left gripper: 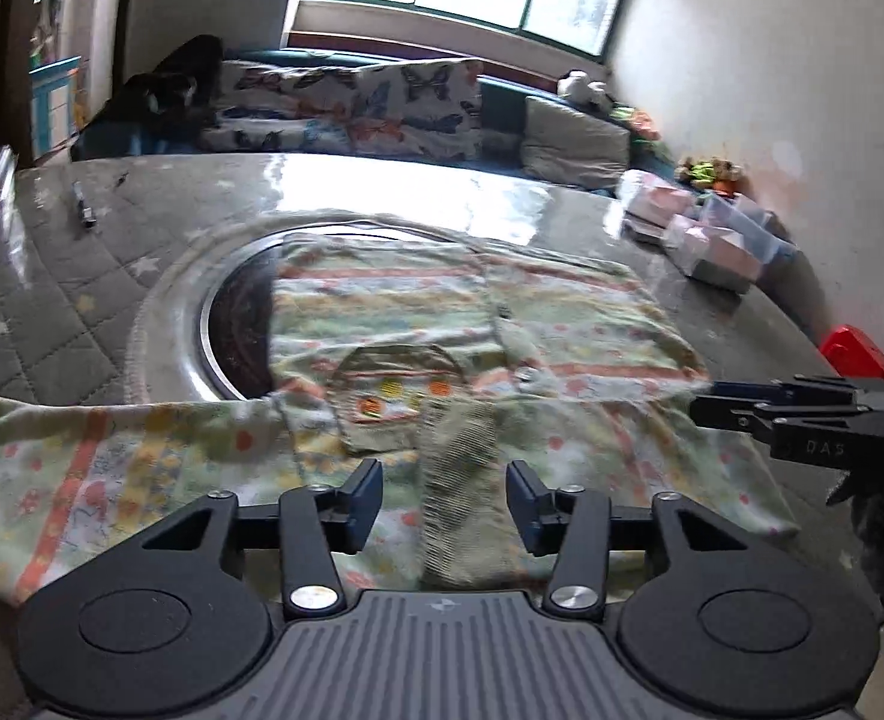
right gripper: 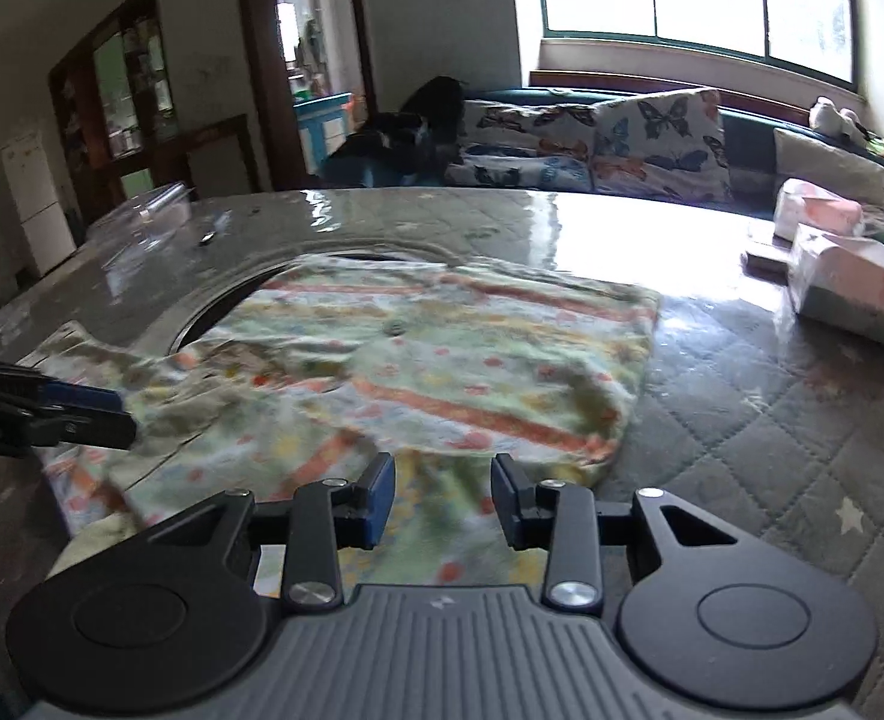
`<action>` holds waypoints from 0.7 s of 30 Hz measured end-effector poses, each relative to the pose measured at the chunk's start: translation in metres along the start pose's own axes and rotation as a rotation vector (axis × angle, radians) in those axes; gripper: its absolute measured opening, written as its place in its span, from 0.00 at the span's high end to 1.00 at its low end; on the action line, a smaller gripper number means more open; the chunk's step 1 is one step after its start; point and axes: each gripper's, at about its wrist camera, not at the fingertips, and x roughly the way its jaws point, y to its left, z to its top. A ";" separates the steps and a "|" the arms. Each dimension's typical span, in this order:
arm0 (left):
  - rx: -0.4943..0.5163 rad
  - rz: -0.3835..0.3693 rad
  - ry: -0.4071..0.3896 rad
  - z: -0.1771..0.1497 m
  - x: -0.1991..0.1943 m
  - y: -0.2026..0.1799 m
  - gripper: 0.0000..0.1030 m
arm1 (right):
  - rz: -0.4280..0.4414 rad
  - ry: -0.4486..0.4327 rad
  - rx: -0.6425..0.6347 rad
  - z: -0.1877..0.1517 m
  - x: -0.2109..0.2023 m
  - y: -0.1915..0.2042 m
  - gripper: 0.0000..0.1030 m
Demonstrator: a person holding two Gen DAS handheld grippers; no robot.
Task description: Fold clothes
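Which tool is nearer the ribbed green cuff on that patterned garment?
Left. The open left tool sits right over the ribbed green cuff, which lies between its fingers. The open right tool is off to the cuff's right, over the patterned garment's body.

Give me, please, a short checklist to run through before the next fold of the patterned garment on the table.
1. Left claw open over the garment: ok, fingers apart with the ribbed green cuff between them.
2. Right claw open above the garment's near edge: ok.
3. Fabric actually pinched by either claw: not ok, neither has closed.
4. Garment lying flat: not ok, the near part is rumpled and one sleeve trails left.
5. Tissue packs apart from the garment: ok.
6. Claws apart from each other: ok, a gap shows in both views.
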 end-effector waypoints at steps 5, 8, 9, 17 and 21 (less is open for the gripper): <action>0.033 0.021 -0.010 -0.011 -0.002 -0.002 0.52 | 0.020 0.044 -0.036 -0.011 0.001 0.014 0.65; 0.054 0.043 -0.020 -0.015 -0.003 -0.003 0.52 | 0.021 0.045 -0.061 -0.010 0.001 0.020 0.65; 0.046 0.043 -0.024 -0.014 -0.005 -0.001 0.51 | 0.026 0.038 -0.070 -0.007 -0.001 0.023 0.65; -0.068 0.134 -0.096 -0.015 -0.031 0.030 0.25 | 0.095 0.013 -0.152 0.008 0.018 0.057 0.54; -0.145 0.236 -0.139 -0.018 -0.052 0.062 0.23 | 0.109 0.043 -0.188 0.004 0.033 0.071 0.50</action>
